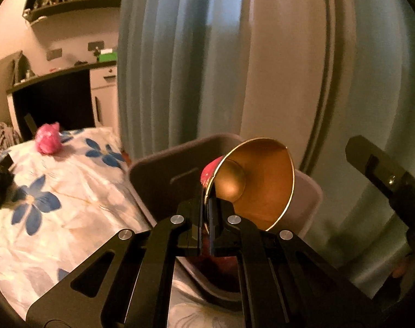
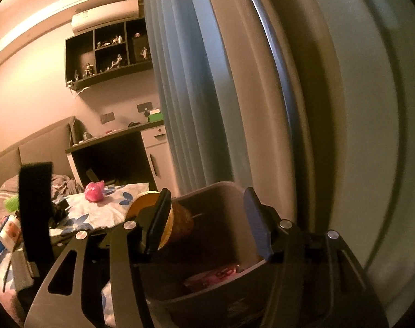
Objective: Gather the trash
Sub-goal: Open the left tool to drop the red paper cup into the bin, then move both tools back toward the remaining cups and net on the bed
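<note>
A paper cup (image 1: pixel 258 183), red outside and gold inside, hangs tilted on its side above the grey waste bin (image 1: pixel 163 169), its mouth turned toward the left wrist camera. The left gripper (image 1: pixel 206 218) has its jaws closed tight on the cup's rim, one finger inside and one outside the wall. In the right wrist view the same cup (image 2: pixel 177 218) shows just behind the right gripper's left finger, over the bin (image 2: pixel 223 199), which already holds some pink wrapping (image 2: pixel 215 274) at its bottom.

The right gripper (image 2: pixel 210 224) stands about half open with nothing between its fingers; it points over the bin's mouth, and its far tip shows at the right edge of the left wrist view.

The bin sits at the edge of a bed with a white sheet printed with blue flowers (image 1: pixel 43 202). A crumpled pink bag (image 1: pixel 47 138) lies further off on the sheet, well apart from the bin. A blue-grey curtain (image 1: pixel 180 68) hangs behind the bin. Further back stand a dark desk (image 2: pixel 111 158) and a wall shelf of small figurines (image 2: pixel 109 52).
</note>
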